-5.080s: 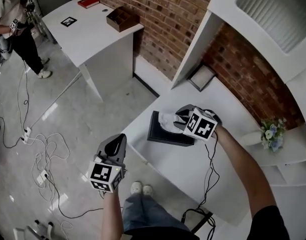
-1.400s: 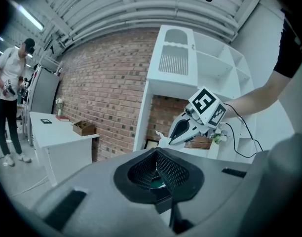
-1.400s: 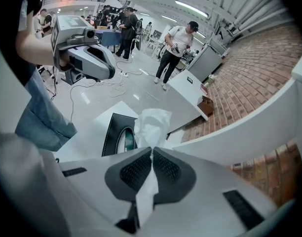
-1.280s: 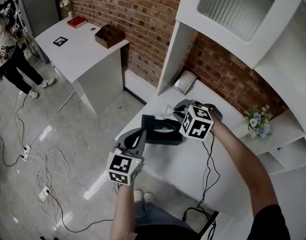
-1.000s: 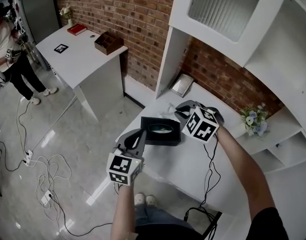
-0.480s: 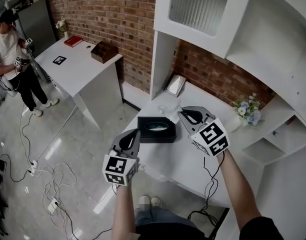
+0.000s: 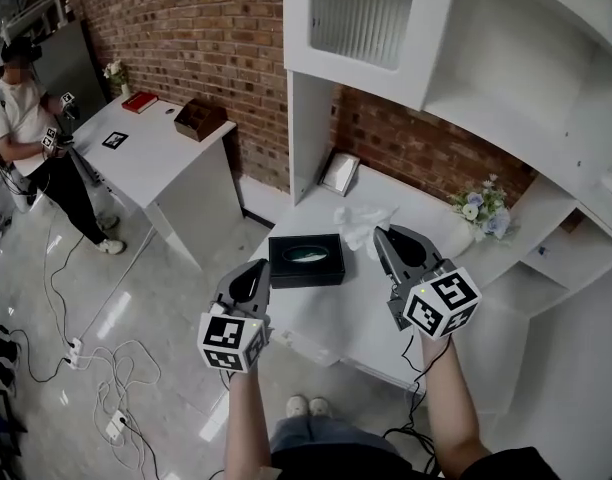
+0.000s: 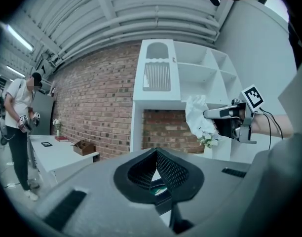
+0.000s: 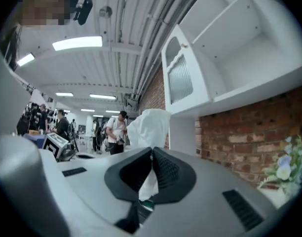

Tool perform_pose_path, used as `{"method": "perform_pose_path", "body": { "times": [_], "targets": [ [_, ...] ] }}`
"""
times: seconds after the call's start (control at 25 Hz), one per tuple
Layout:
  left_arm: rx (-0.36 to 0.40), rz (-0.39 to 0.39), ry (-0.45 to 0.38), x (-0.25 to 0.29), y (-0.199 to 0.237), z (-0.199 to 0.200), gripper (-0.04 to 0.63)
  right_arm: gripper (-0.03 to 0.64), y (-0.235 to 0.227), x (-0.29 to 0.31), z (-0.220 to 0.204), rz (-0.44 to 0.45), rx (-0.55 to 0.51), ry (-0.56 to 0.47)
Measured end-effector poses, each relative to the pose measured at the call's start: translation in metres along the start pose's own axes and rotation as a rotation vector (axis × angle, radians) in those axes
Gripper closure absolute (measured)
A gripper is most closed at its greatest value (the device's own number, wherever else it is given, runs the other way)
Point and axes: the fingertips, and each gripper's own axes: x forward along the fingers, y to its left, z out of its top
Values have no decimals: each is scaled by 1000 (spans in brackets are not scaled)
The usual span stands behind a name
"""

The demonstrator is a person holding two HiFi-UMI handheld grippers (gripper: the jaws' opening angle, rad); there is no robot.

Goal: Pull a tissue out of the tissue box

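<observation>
The tissue (image 9: 150,125) is clamped only by a thin fold in the right gripper (image 7: 384,240), billowing ahead of it; it could be shaken loose.

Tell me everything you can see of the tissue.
The tissue is white, thin and crumpled, soft paper. It is out of the black tissue box and hangs in the air beside it, pinched between the shut jaws of the right gripper. Part sticks out past the tips, part trails below. Nothing else touches it.
</observation>
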Motion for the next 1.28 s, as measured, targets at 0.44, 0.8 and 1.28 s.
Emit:
{"method": "perform_pose_path", "body": {
  "times": [0.44,0.8,1.28],
  "targets": [
    [22,-21,-12,1,-11,8,588,612,-4,-27,-8,-61,150,-173],
    [28,-35,-7,6,-16,3,588,612,-17,-44,-43,-124,130,-117],
    [20,-40,5,12,-13,-5,588,612,-23,-45,-64,-157,131,-65]
  ]
}}
